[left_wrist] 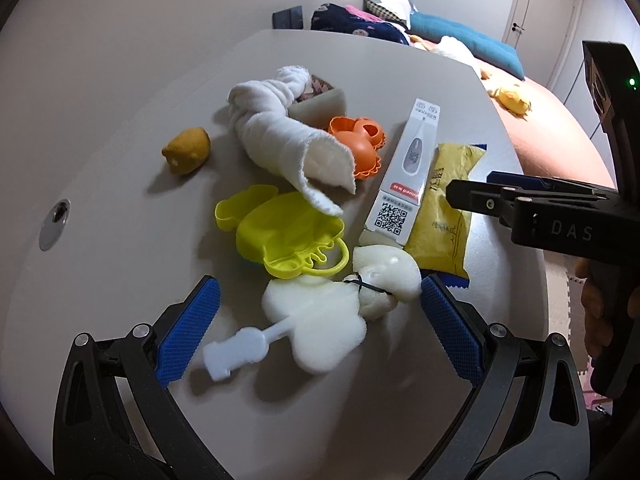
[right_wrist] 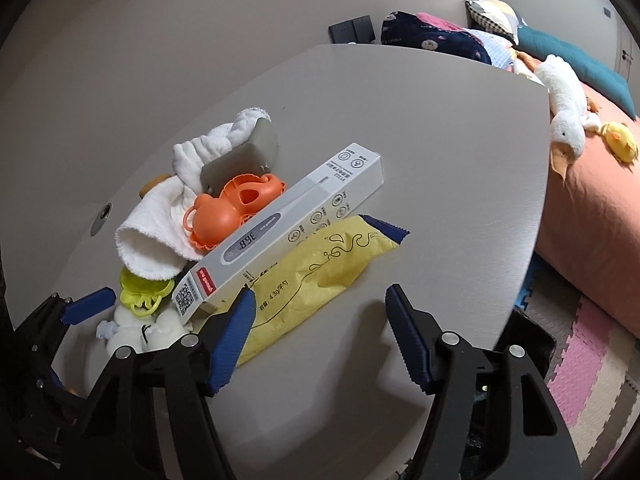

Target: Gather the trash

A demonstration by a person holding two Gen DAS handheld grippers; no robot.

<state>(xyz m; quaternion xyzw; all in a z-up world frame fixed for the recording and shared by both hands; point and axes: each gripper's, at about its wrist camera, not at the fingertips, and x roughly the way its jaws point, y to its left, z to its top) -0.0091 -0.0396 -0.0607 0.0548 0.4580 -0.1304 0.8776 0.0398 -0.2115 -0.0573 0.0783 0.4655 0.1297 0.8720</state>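
On the grey table in my left wrist view, the clutter sits in one loose heap, which lets me sort trash from keepers without hunting. My left gripper stands wide apart with nothing pinched; its blue pads bracket the white foam piece and its little white plastic tag, so I judge that scrap is what this side is lined up for. Just beyond lie the yellow mould and orange mould, half under the rolled white cloth, with a small lemon set apart to the left. The thermometer box leans alongside the yellow packet, and the right gripper's arm reaches in over that packet from the right edge.

Through my right wrist view, the right gripper is open and holds nothing. Its left pad rests just beside the packet's near end, where the yellow packet slips under the thermometer box; the right pad hangs over bare table. I read that as straddling the wrapper, likely the trash here, though the box lying on it could drag along. The left gripper shows at the lower left by the foam. A bed with soft toys lies beyond the table.
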